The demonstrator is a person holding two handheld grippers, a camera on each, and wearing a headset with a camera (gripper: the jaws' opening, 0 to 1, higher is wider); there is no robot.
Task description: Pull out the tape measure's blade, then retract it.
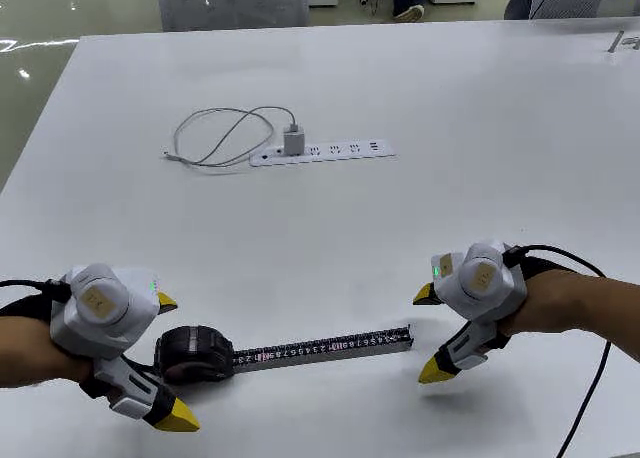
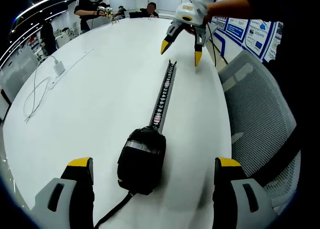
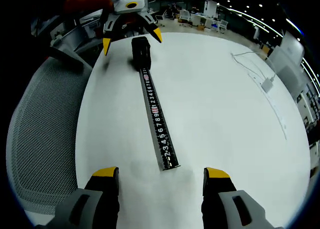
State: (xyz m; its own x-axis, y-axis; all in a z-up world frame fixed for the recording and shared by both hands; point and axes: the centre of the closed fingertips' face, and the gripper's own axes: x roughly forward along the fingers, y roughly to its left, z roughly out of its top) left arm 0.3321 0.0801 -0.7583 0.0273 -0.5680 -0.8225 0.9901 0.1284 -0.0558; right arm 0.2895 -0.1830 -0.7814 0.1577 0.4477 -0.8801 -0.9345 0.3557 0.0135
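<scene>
Blade [image 1: 325, 346], head view, lies drawn out on the table [image 1: 400, 98] from its case [image 1: 195, 353] toward the right hand-held gripper [image 1: 430, 333]. Left gripper view: left hand-held gripper [image 2: 153, 161] straddles the case, wide, apart. Right gripper view: wide jaws, blade tip [image 3: 168, 163] just ahead.

Scale numerals 2 to 9 read on the tape measure's blade [image 3: 156, 119]; farther digits seem blurred.

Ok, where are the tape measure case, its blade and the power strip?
tape measure case [image 1: 195, 353], head view, top of the black housing.
blade [image 3: 157, 120], right gripper view, numbered face about midway along.
power strip [image 1: 345, 149], head view, white top face along the socket row.
</scene>
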